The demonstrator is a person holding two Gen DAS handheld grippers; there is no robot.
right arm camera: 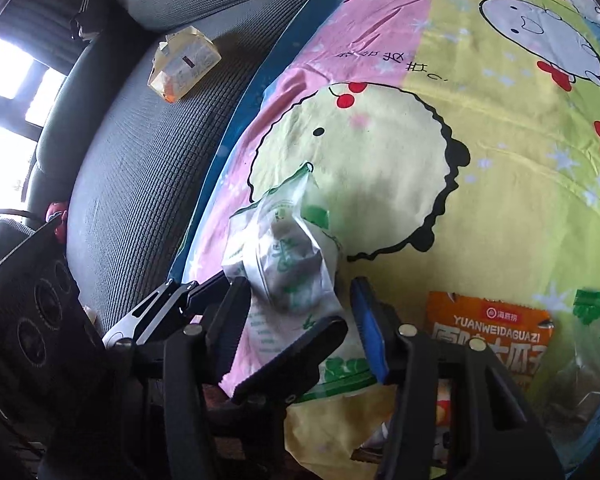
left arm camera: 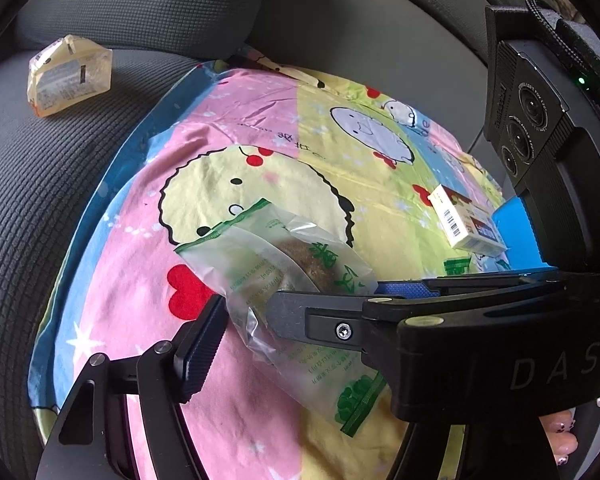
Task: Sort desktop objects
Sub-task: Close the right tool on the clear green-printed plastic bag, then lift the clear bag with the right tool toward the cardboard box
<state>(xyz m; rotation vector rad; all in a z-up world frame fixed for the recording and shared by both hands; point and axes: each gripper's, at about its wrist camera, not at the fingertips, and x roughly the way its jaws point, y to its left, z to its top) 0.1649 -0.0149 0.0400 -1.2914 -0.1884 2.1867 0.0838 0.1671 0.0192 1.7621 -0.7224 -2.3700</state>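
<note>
On a cartoon-printed cloth (left arm camera: pixel 260 128) spread over a grey sofa (left arm camera: pixel 60 200) lies 1 clear snack bag (left arm camera: pixel 268 256) with green print, and 2 grippers meet at it. The left gripper (left arm camera: pixel 246 316) has its 2 jaws part-way apart on either side of the bag's middle; its left pad sits against the plastic, but whether both pads press cannot be told. From the right wrist view, the right gripper (right arm camera: pixel 300 312) has 1 black finger (right arm camera: pixel 228 320) and 1 blue-padded finger (right arm camera: pixel 370 332) either side of the same bag's lower end, with a gap showing beside the blue pad, so a firm hold cannot be confirmed. On the cloth near the bag lie 1 small white box (left arm camera: pixel 466 224) with a barcode, 1 orange snack packet (right arm camera: pixel 492 332) and 1 further clear bag (right arm camera: pixel 588 360) with green print at the right edge. Well apart, on the bare sofa cushion, rests 1 pale yellow carton (left arm camera: pixel 70 74). A person's fingertips (left arm camera: pixel 562 436) with painted nails show at the lower right of the left view.
</note>
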